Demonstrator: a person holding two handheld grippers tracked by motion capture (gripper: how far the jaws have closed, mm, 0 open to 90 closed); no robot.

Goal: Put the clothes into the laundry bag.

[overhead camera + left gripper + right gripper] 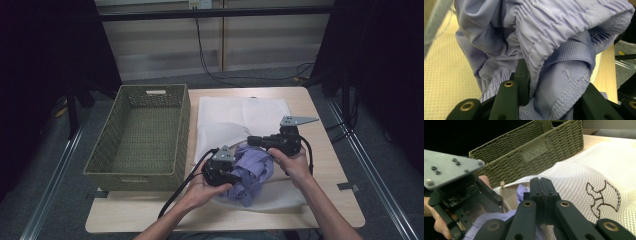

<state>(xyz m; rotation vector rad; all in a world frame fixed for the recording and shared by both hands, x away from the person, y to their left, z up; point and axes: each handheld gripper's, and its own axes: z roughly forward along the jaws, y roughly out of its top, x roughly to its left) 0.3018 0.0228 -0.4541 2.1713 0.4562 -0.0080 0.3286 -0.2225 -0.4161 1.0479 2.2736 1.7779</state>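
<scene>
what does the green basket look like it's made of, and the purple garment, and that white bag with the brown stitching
The basket looks woven from twisted olive cord, perhaps paper rope or seagrass, matte; the strands show plainly. The purple garment seems a thin, smooth woven fabric, likely synthetic, with gathered elastic seams and a webbing strap. The white bag is an open mesh, probably polyester net, with a brown embroidered mark.

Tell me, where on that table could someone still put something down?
The wicker basket looks empty inside. Bare wood runs along the right edge of the table, beside the white mesh bag. It's crowded in front, where both tongs work the lilac garment.
</scene>
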